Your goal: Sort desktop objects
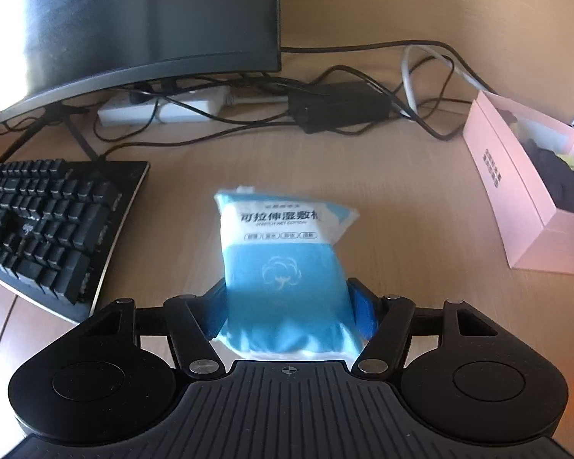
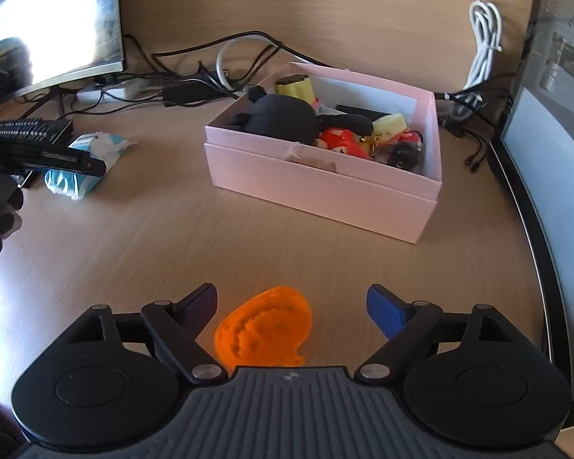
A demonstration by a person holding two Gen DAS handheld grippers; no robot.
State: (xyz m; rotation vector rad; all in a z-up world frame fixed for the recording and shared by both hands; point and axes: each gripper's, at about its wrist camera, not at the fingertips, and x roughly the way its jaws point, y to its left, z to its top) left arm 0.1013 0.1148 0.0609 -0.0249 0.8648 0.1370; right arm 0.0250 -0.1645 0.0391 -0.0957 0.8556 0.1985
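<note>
Left wrist view: left gripper (image 1: 289, 306) pinched blue wipes pack (image 1: 283, 264) between jaws, above desk (image 1: 382, 191); pink box (image 1: 516, 191) at 2 o'clock.

Right wrist view: right gripper (image 2: 291, 306) jaws spread, orange toy (image 2: 266, 331) between, unheld. Box held several toys; pack, orange toy judged unsorted.

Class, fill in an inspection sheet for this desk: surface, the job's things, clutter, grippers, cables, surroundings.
Surface: wooden desk, pale grain.
Job's things: blue wipes pack; orange toy lying on the desk; pink box open, holding a black plush and small toys.
Clutter: keyboard; power strip; black adapter.
Grippers: left gripper shut on the wipes pack; right gripper open, around the orange toy.
Cables: black tangle behind the box; coiled white cable.
Surroundings: monitor; computer case.
</note>
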